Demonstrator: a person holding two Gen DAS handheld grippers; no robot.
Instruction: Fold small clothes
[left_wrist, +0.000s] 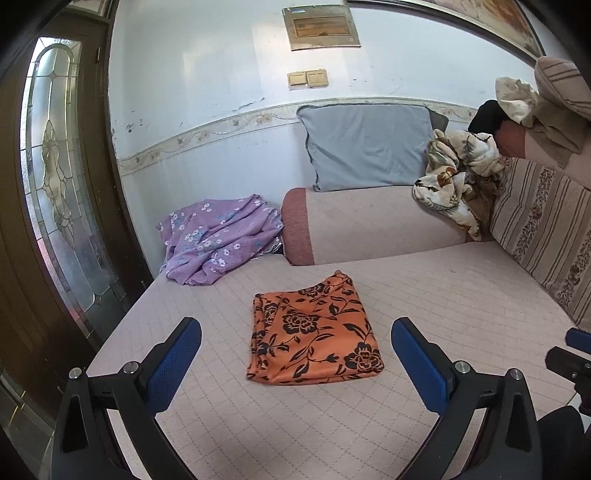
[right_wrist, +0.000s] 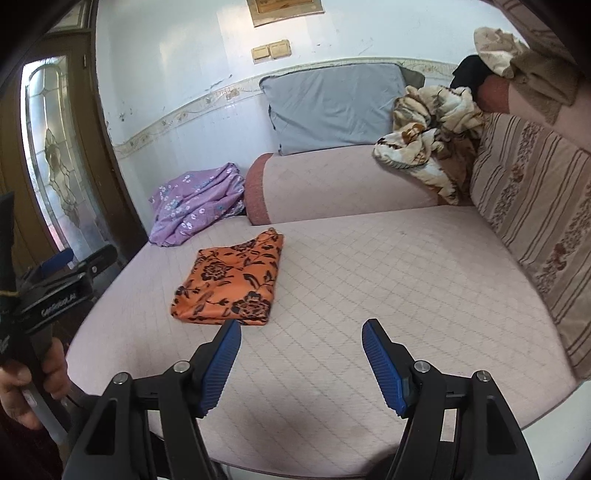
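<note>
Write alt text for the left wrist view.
A folded orange cloth with black flower print lies flat on a pale pink quilted sofa seat, framed by the left gripper, its blue-padded jaws open and empty. Behind it sit a crumpled purple floral cloth and a grey cushion.

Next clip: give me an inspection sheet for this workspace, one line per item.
Surface: pink quilted sofa seat, mostly bare.
Job's things: orange flowered cloth lying folded flat; purple flowered cloth crumpled at the far corner.
Clutter: cream patterned blanket bunched in the corner; grey pillow against the wall.
Grippers: left gripper open, empty; right gripper open, empty, clear of the cloth.
Cables: nothing seen.
Surroundings: glass-panelled door, wall switches, striped cushion.
</note>
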